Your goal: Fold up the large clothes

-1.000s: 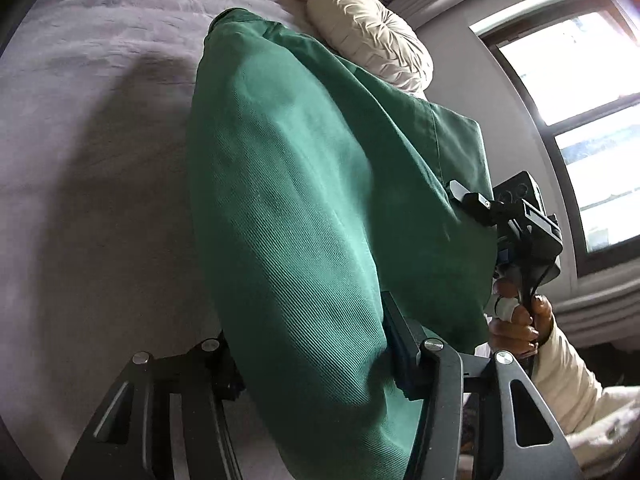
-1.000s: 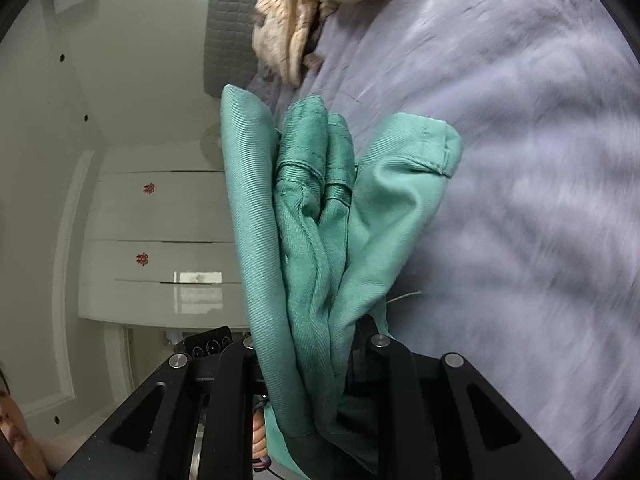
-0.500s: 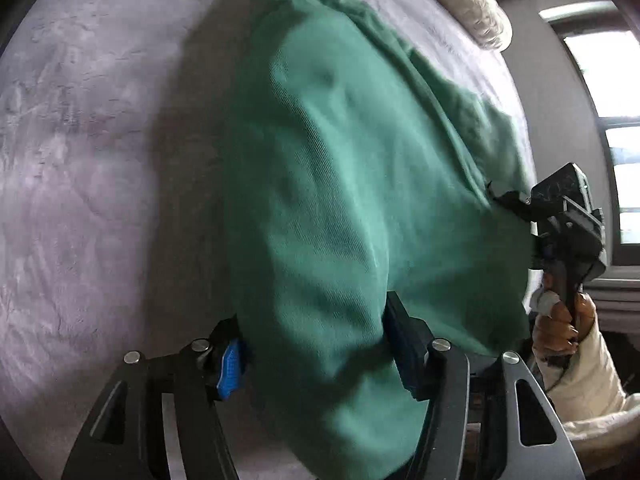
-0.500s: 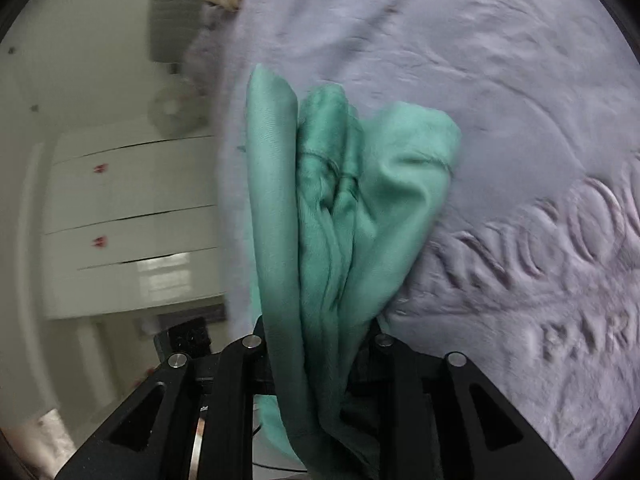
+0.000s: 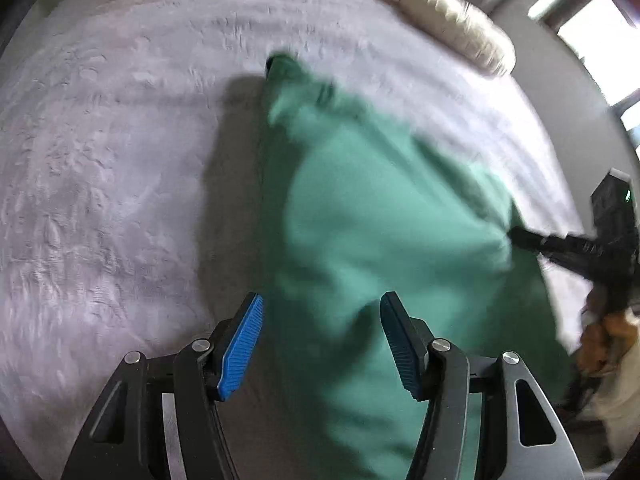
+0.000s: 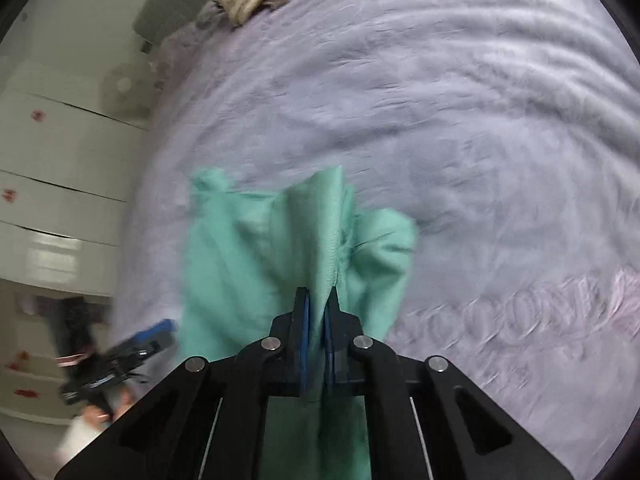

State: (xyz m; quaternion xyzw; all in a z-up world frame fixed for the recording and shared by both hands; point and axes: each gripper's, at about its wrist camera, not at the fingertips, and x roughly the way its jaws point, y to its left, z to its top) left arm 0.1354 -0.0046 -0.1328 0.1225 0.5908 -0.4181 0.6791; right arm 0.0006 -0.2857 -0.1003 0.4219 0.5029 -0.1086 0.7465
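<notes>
Since a second ago the green garment (image 5: 384, 240) has come down from hanging in front of the cushion and window and now lies over the lilac bedspread (image 5: 120, 160).

Left wrist view: my left gripper (image 5: 320, 344) stands spread, jaws just been opening. Both blue pads (image 5: 242, 344) are bare now, where cloth filled the gap before. Garment still passes between them, left pad clear of it, right pad at its edge; contact there I cannot tell. Picture blurred. Cream cushion (image 5: 460, 32) at far edge of bed. At right, my other gripper bites the garment's far corner, my hand (image 5: 604, 336) below it.

Right wrist view: my right gripper (image 6: 318, 312) is pressed together on a gathered fold of the garment (image 6: 280, 248), jaws just been closing on the cloth. Rest of it fans out ahead onto the bedspread (image 6: 440, 100). Raised lettering in the bedspread at right. Left gripper's blue pad shows low left, blurred. White drawers (image 6: 52, 184) behind.
</notes>
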